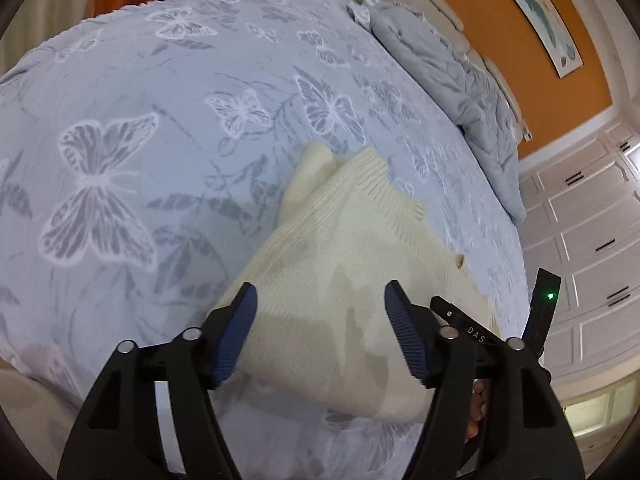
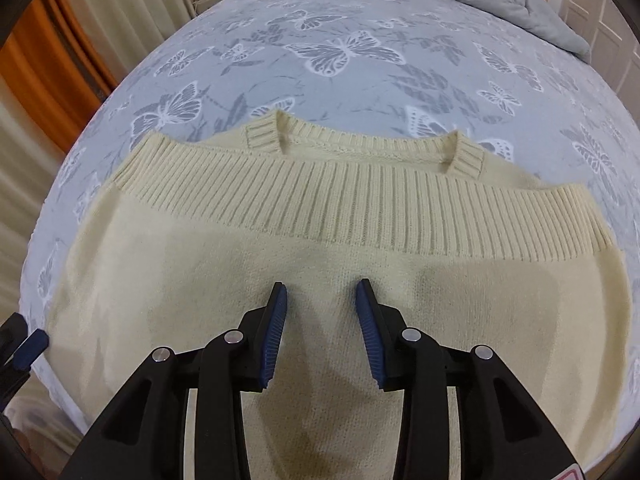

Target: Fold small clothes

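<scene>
The cream sweater [image 2: 320, 248] lies on the butterfly bedsheet [image 2: 360, 80], folded once, its ribbed hem [image 2: 340, 200] lying just below the neckline. Its long axis runs crosswise before the right gripper [image 2: 322, 292], which hangs over the sweater's middle, jaws apart and holding nothing. The left gripper [image 1: 320, 294] stands at the sweater's end, jaws wide apart and empty. I judge the left is nearer to fold that end inward.

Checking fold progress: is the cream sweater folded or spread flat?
Folded: the cream sweater lies doubled on the bedspread, its ribbed hem brought up against the neckline.
</scene>
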### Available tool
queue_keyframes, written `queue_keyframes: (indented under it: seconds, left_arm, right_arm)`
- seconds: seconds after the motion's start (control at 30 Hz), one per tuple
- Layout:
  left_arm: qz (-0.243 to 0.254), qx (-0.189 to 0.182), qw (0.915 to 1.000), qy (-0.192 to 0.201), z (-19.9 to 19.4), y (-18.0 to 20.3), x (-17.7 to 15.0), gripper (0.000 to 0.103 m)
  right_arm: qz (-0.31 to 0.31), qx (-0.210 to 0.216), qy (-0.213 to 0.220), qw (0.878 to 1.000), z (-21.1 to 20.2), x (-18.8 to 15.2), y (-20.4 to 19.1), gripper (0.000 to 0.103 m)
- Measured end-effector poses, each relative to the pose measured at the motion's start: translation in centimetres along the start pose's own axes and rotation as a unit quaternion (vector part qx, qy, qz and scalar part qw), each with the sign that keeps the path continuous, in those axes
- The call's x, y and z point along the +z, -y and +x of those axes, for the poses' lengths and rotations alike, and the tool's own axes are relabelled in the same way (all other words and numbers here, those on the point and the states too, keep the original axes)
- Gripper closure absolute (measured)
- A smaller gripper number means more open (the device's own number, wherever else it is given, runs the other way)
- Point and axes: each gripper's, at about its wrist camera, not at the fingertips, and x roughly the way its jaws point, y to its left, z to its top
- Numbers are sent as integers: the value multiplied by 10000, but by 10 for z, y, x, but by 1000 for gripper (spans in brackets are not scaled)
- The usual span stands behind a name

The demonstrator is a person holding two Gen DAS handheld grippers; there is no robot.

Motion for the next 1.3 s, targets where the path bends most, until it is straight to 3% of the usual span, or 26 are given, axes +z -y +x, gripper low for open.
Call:
queue_keyframes:
  seconds: [0.1, 0.23, 0.4, 0.5, 0.53, 0.6, 0.7, 0.83, 0.97, 1.0, 1.1, 1.17, 1.3]
  left_arm:
    - [37, 372, 9992, 160, -6, 1, -6, 36]
    - [-96, 596, 9965, 576, -26, -4, -15, 16]
    - [-612, 650, 9956, -269, 16, -21, -15, 16]
    - [-1138, 443, 9905, -632, 38, -34, -17, 17]
    - [-1207, 406, 9903, -563, 39, -36, -16, 23]
    - [-1077, 197, 9925, -549, 39, -33, -13, 54]
    - [-948, 106, 9939, -555, 33, -28, -10, 70]
    - [-154, -168, 9996, -142, -1, 32, -3, 84]
    - [853, -590, 9946, 100, -28, 124, -8, 86]
    - [1192, -702, 9903, 85, -31, 151, -12, 86]
    - [1997, -879, 9759, -58, -26, 210, -37, 86]
    - [2539, -909, 9620, -431, -4, 246, -72, 86]
    - [3096, -627, 9406, -1241, 59, 264, -136, 85]
  right_arm:
    - [-22, 41, 7, 10000, -1, -1, 1, 68]
    - [-17, 62, 40, 10000, -1, -3, 2, 67]
    - [56, 108, 84, 9999, 0, -4, 4, 67]
    - [49, 107, 56, 9999, 0, -3, 4, 67]
    - [44, 111, 51, 9999, 0, -3, 5, 67]
    - [21, 103, 59, 9999, 1, -4, 4, 67]
    - [-2, 98, 81, 9999, 1, -5, 3, 66]
    - [11, 164, 36, 9999, -1, -3, 4, 65]
    - [567, 555, 59, 9968, -32, -2, 28, 64]
    - [732, 730, 216, 9944, -49, -6, 43, 64]
    - [968, 731, 537, 9912, -84, -23, 83, 55]
    - [1241, 673, 677, 9877, -105, -44, 125, 52]
    - [1765, 428, 640, 9813, -120, -87, 194, 51]
